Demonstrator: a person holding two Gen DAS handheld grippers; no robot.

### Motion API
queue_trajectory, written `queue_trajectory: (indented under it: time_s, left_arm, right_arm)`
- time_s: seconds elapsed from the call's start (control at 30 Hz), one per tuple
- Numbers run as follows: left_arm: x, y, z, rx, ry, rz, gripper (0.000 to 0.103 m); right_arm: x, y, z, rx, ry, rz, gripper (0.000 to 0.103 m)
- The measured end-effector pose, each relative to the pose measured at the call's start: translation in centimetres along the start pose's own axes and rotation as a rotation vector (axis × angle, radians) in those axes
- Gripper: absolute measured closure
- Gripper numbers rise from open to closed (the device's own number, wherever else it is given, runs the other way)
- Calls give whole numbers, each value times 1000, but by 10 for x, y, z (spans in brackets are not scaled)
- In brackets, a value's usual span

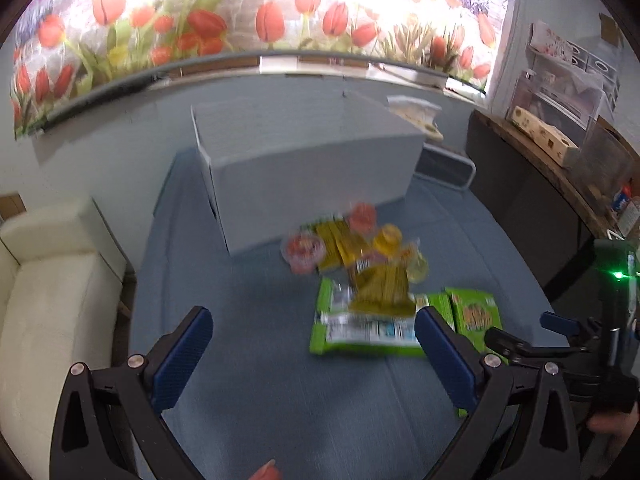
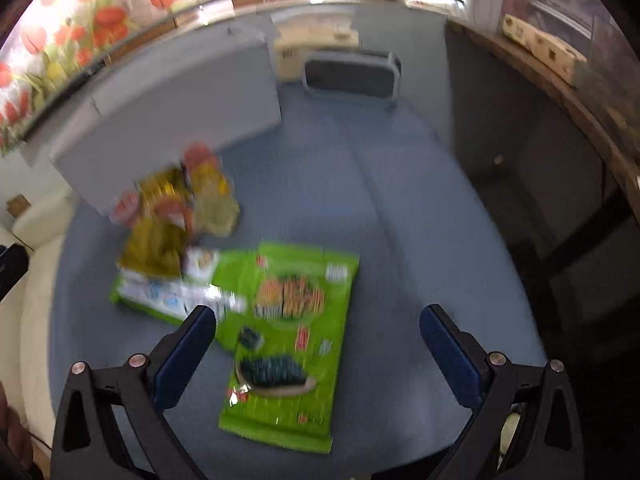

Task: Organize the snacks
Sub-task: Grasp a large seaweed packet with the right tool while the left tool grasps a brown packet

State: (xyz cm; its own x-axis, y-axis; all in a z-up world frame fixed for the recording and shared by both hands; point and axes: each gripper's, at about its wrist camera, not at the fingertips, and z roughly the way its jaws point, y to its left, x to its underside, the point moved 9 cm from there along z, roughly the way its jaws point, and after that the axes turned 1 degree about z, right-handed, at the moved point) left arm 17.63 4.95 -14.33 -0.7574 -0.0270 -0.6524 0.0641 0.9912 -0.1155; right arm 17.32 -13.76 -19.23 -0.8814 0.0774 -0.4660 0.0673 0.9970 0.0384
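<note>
A pile of snacks lies on the blue surface in front of a grey box. It holds green packets, yellow-gold packets, red-lidded cups and a yellow cup. In the right wrist view a large green packet lies nearest, with the gold packets behind it. My left gripper is open and empty, left of and before the pile. My right gripper is open and empty above the large green packet; it also shows at the right of the left wrist view.
A cream sofa stands at the left. A dark cabinet with a wooden top runs along the right. A grey bin stands behind the blue surface. A tulip mural covers the back wall.
</note>
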Motion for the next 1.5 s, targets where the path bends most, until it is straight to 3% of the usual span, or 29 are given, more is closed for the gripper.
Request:
queue_trajectory:
  time_s: [0.17,0.37,0.43,0.53,0.63,0.93,1.2,1.33,1.5]
  left_arm:
    - [33,11,3,-3,41,-61,0]
    - [44,19,7,12,60,-83,0]
    - [43,19,6,22,58,-93,0]
    - [42,18,8,21,62,-89,0]
    - [40,6,13,26,71,-71,0]
    - [23,-44,42,16,93,25,0]
    - [1,-77,97,-53,132,103,0]
    - [2,-74,119,-83,175,81,28]
    - [-3,-74,117,-44,168,58,29]
  right_arm:
    - [20,13,13,50,21,-50,0]
    - [35,12,29,75,44,-57,1]
    - [35,14,31,67,44,-65,14]
    - [33,18,30,21,30,-72,27]
    - [33,18,28,-14,29,-77,30]
    - [34,-20,2,-142,0,-37,31]
    - [29,-52,-35,-199,-66,-7,31]
    - [28,-65,-38,-215,-73,15,31]
    - [27,-73,-33,-228,-71,41,31]
